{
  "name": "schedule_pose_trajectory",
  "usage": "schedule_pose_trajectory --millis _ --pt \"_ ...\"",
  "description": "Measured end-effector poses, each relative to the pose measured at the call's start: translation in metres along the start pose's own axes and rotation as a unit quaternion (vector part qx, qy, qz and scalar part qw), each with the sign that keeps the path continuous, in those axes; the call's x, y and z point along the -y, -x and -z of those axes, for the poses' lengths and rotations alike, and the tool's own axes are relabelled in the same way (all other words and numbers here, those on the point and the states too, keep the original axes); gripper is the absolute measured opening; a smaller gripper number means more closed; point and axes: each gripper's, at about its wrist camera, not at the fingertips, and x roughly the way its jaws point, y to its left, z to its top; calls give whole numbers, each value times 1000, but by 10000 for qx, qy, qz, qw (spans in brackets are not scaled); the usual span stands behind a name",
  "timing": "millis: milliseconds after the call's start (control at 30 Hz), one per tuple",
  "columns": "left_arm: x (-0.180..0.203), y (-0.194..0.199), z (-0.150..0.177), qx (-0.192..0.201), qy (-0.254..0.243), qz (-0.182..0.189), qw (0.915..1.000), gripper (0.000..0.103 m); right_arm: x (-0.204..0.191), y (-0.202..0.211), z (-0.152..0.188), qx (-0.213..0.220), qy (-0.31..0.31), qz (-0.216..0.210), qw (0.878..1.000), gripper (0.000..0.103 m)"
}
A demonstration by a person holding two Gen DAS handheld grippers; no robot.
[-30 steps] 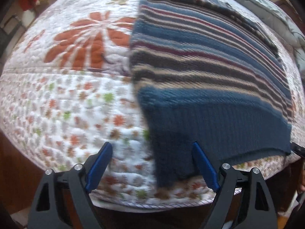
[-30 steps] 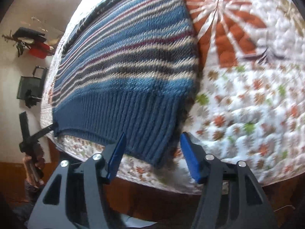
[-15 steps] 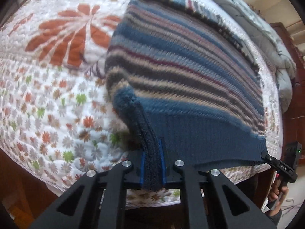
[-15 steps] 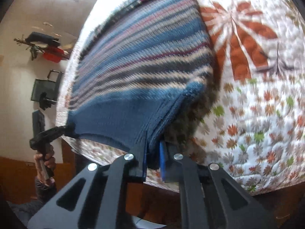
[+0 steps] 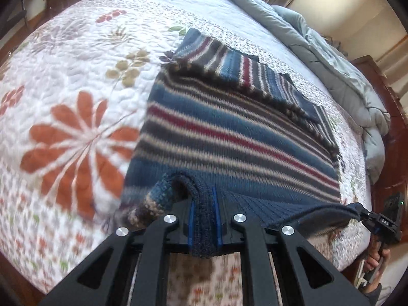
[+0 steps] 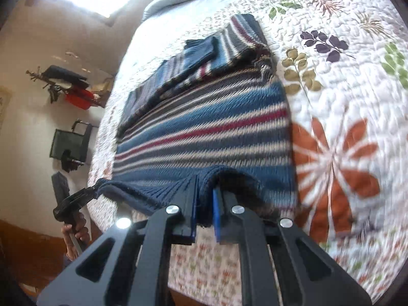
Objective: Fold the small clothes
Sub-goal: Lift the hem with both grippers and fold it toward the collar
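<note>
A blue knit sweater with grey, cream and red stripes (image 5: 229,132) lies on a floral quilt (image 5: 76,81), its sleeves folded across the far end. My left gripper (image 5: 204,219) is shut on the left corner of the ribbed blue hem and holds it lifted off the quilt. My right gripper (image 6: 205,211) is shut on the other hem corner of the sweater (image 6: 204,127), also lifted. The hem hangs taut between the two. The right gripper shows in the left wrist view (image 5: 367,215) at the far right, and the left gripper shows in the right wrist view (image 6: 95,187) at the left.
The quilt (image 6: 344,102) covers a bed. A grey duvet (image 5: 331,58) is bunched along the far side. The bed's wooden edge (image 5: 390,168) runs on the right. A coat rack with clothes (image 6: 68,86) and a black chair (image 6: 68,148) stand by the wall.
Both grippers were open around the hem corners, then closed on them. They have since lifted the hem and carried it up and forward over the sweater's body.
</note>
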Motion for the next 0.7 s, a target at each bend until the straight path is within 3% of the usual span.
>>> schedule_pose_trajectory --millis 133,167,200,267,333,367,400,467,533,700 --pt "-2 -29 -21 -156 106 -21 9998 19 17 -30 -28 -192 -254 231 9992 17" --pt "-3 -35 -27 -215 175 3 9996 21 23 -37 -34 -224 -381 276 9986 27" --pt "-5 -39 -30 -290 267 56 9992 22 27 -38 -37 -184 -429 389 9982 52" --pt "-11 -40 -36 -392 482 280 9977 27 33 -33 -44 -9 -420 621 9972 63" --pt "-15 -33 -37 -393 538 394 9970 33 38 -24 -46 38 -437 535 9976 59" --pt "-18 -24 -38 -269 508 184 9982 50 38 -20 -45 48 -387 569 9976 57" --pt "-19 -13 -39 -80 454 -79 9989 59 37 -17 -45 66 -283 685 9972 56" --pt "-21 12 -41 301 257 -478 9981 61 29 -10 -41 51 21 958 9954 56" --pt "-20 25 -42 438 107 -827 9956 65 20 -8 -37 -17 264 1057 9940 56" --pt "4 20 -33 217 -737 -1122 9907 69 -15 -14 -31 -161 971 1171 9882 58"
